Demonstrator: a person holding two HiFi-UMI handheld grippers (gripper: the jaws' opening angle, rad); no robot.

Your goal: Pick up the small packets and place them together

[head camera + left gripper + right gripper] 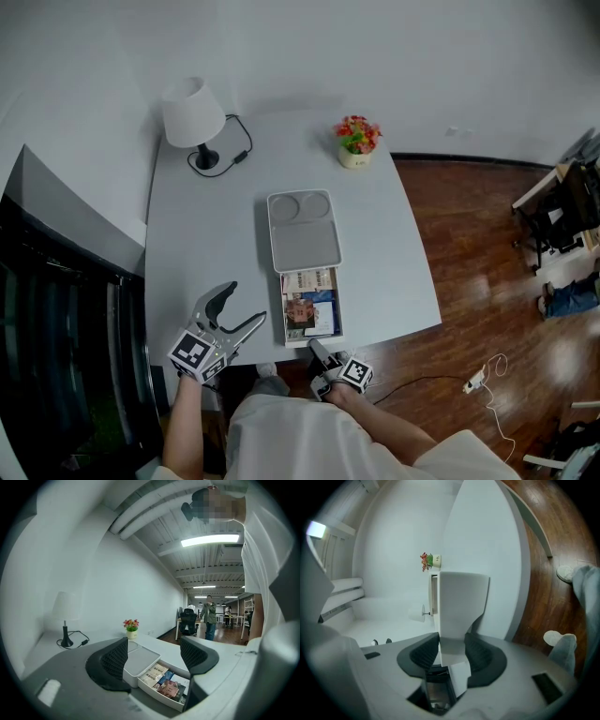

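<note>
Left gripper [247, 303]: jaws wide apart, empty, just left of the box [305, 239]. Small packets [309, 309]: colourful, flat, jumbled in the box's open near end, between both grippers. Right gripper [315, 346]: jaws clamped on the box's white near wall

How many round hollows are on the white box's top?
2: a left hollow and a right hollow, side by side at the far end of the white box. None seems hidden.
</note>
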